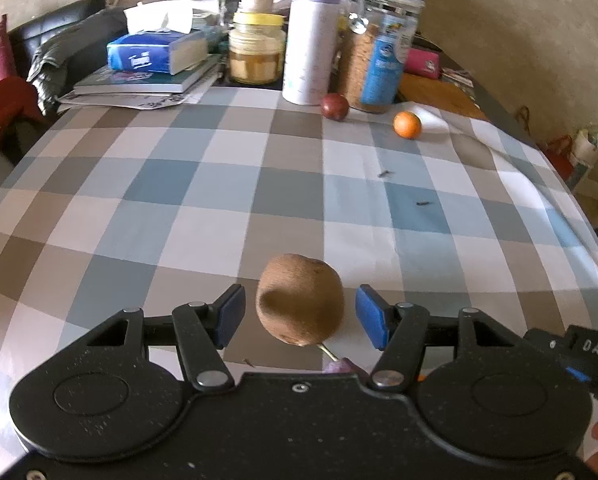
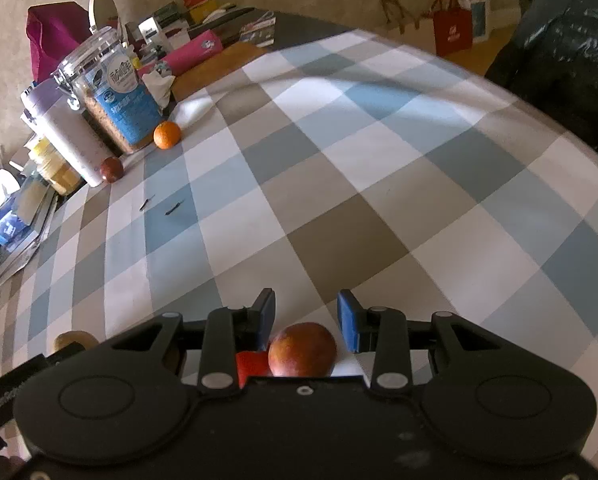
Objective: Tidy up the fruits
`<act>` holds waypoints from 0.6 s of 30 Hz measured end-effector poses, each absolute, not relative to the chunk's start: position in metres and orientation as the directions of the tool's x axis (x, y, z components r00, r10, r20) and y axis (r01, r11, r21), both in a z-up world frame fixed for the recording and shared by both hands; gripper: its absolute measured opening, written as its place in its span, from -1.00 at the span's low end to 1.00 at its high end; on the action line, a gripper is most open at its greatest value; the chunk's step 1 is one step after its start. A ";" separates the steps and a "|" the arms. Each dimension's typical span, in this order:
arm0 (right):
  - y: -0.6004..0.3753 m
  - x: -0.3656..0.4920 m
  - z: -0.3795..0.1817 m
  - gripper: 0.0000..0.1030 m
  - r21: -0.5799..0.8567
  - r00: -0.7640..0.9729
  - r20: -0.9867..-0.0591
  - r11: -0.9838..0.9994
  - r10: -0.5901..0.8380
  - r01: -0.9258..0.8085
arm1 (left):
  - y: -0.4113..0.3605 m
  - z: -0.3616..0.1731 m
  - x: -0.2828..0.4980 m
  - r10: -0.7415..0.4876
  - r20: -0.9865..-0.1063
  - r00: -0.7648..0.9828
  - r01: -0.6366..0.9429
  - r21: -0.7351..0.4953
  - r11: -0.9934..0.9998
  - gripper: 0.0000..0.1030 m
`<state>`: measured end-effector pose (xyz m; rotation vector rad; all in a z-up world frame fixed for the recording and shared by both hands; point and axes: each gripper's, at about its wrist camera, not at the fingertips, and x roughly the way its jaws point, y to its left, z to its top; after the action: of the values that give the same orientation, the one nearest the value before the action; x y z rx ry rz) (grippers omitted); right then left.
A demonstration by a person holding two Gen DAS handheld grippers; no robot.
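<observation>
A brown kiwi [image 1: 301, 304] lies on the checked tablecloth [image 1: 219, 184] between the blue pads [image 1: 231, 316] of my left gripper [image 1: 299, 294]. That gripper is open, with a gap on each side of the kiwi. In the right wrist view a red-orange round fruit [image 2: 302, 350] sits low between the fingers of my right gripper [image 2: 306, 300], over something red and white. A sliver of gap shows by each pad, so this gripper is open too. A small orange [image 1: 407, 124] and a dark red fruit [image 1: 334, 106] rest far across the table.
Along the table's far edge stand a white bottle [image 1: 313, 40], a clear jar with a blue label [image 1: 379, 52], a yellow-lidded jar [image 1: 256, 50], a tissue box [image 1: 155, 54] and books. Small dark scraps [image 1: 383, 174] lie on the cloth. A dark sofa [image 2: 571, 52] lies beyond the table.
</observation>
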<state>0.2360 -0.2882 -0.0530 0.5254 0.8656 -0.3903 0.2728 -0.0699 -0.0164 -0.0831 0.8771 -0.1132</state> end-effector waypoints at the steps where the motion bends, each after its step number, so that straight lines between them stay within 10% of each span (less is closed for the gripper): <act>1: -0.289 0.236 -0.053 -0.27 0.294 0.597 -0.797 0.805 -0.091 0.516 | -0.069 -0.016 0.273 -0.133 -0.760 0.636 0.060 -0.124 0.991 0.26; 18: -0.271 0.239 -0.045 -0.34 0.400 0.662 -0.743 0.859 0.100 0.320 | -0.067 -0.016 0.271 -0.134 -0.751 0.647 0.055 -0.130 0.990 0.26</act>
<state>0.2390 -0.2711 -0.0446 0.5392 0.8485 -0.1317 0.2712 -0.0668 -0.0164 -0.0987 0.8612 -0.1078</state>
